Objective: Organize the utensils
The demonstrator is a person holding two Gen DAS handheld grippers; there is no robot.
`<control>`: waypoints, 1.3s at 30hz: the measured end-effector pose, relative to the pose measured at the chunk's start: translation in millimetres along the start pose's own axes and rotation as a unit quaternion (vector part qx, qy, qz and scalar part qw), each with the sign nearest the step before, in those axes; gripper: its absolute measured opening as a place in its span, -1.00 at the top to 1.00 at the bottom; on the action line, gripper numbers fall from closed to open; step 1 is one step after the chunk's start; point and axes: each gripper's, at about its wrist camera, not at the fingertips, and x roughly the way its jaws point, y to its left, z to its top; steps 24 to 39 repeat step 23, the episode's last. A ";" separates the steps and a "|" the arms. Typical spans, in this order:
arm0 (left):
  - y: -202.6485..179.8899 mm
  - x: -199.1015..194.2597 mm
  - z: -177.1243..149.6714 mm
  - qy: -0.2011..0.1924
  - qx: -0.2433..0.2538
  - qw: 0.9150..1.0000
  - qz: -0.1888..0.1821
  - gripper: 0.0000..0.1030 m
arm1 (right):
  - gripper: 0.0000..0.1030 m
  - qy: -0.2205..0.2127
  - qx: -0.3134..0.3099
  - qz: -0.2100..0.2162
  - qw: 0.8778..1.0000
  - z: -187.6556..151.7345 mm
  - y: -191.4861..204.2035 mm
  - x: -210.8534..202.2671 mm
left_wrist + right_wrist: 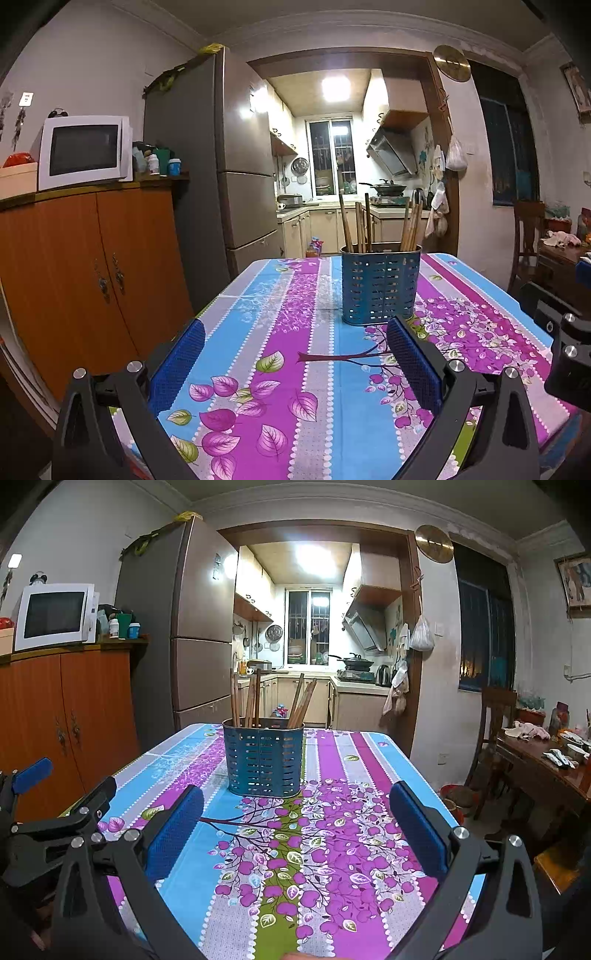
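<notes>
Your left gripper (295, 354) and right gripper (295, 823): both spread wide, empty | wooden chopsticks (255, 698) already upright in perforated blue metal holder (263, 762), mid-table | no loose utensils visible; task looks nearly complete

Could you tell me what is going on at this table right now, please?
A person holds two handheld grippers over a table with a floral cloth. Both the left gripper and the right gripper are open and hold nothing. Ahead of them stands a blue slotted utensil holder with wooden chopsticks upright in it. No loose utensils lie on the visible cloth, and neither gripper touches the holder.
</notes>
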 end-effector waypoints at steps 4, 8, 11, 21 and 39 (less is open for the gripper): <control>1.7 4.3 -0.7 0.009 -0.005 1.000 -0.007 -0.88 | -0.89 0.001 0.002 -0.002 1.000 0.7 -2.2 0.9; 1.6 6.6 -1.1 0.012 0.000 1.000 -0.001 -0.82 | -0.89 0.001 0.003 -0.004 1.000 0.3 -2.4 1.0; -0.3 6.2 -1.8 0.010 0.005 1.000 0.000 -0.81 | -0.89 -0.001 0.003 -0.004 1.000 1.1 -2.2 1.4; 3.4 9.2 3.2 0.022 0.002 1.000 -0.005 -0.85 | -0.89 -0.001 0.003 -0.007 1.000 3.0 -2.7 1.7; 3.8 8.6 3.7 0.020 0.002 1.000 -0.008 -0.90 | -0.89 -0.002 0.001 -0.007 1.000 3.6 -1.9 1.8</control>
